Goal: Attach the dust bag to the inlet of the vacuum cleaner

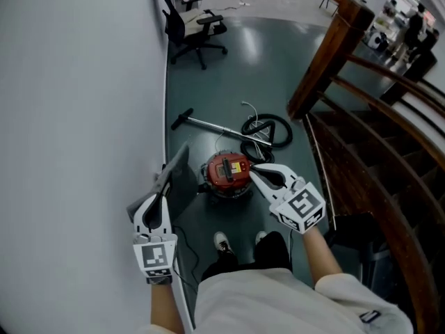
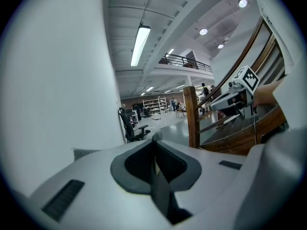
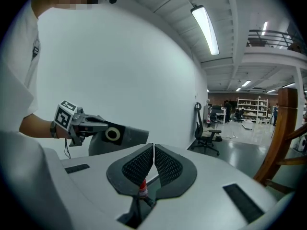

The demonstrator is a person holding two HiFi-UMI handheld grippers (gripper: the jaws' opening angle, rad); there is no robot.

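1. The left tongs are clamped on a thin edge of the dust bag. The bag is held off the floor, close to the wall and to the left of the vacuum cleaner. In the right gripper view its round collar opening is seen on a dark card just ahead of those tongs.
2. The right tongs are closed together with nothing between them. In the head view they are shown over the right side of the vacuum cleaner.
3. The vacuum cleaner stands on the floor, just ahead of the person's shoes and near the floor's left edge along the wall. Its red top is in place. The inlet cannot be made out in any view.
4. A coiled hose and a wand lie just beyond the vacuum cleaner. An office chair stands well apart at the far end.
5. Risks, as judged:
   - The bag is gripped by one edge only, so it may swing or slip when it is pressed on.
   - The collar may be offered skewed to an inlet that is not yet in sight, and the card may be bent.
   - With the right tongs closed, neither the bag nor the vacuum cleaner is steadied, and the vacuum cleaner may be pushed away.
   - The hose may be snagged.
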